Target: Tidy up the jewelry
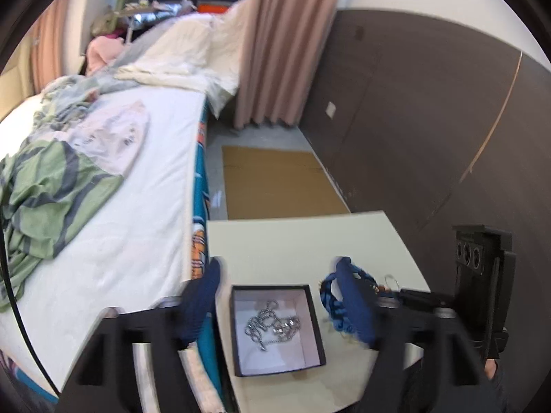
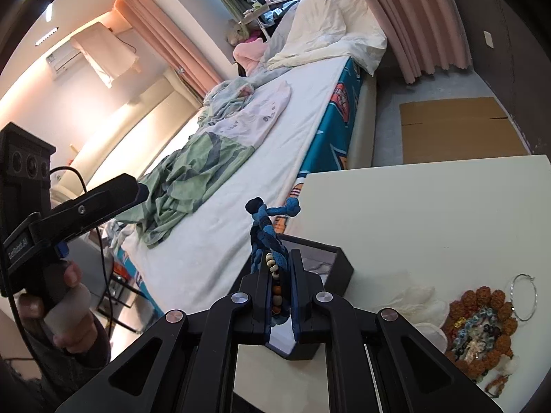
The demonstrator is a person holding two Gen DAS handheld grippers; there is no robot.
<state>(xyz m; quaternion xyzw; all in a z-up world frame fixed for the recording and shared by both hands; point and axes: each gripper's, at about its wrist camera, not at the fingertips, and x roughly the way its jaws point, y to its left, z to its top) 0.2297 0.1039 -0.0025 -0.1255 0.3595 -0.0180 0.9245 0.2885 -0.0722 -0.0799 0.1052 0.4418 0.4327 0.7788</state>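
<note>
A black jewelry box (image 1: 277, 330) with a white lining sits on the pale table (image 1: 310, 241) and holds a silver chain necklace (image 1: 272, 323). My left gripper (image 1: 279, 285) is open above the box, its fingers either side of it. My right gripper (image 2: 279, 258) is shut on a blue braided bracelet (image 2: 267, 230) with beads, held above the box (image 2: 339, 268). In the left wrist view the blue bracelet (image 1: 332, 296) shows beside the right finger. A pile of brown bead bracelets (image 2: 482, 323) and a thin silver hoop (image 2: 523, 297) lie on the table at right.
A bed (image 1: 113, 206) with clothes borders the table's left side. A cardboard sheet (image 1: 279, 182) lies on the floor beyond the table. A dark wall panel (image 1: 430, 120) stands to the right. White tissue (image 2: 420, 303) lies beside the beads.
</note>
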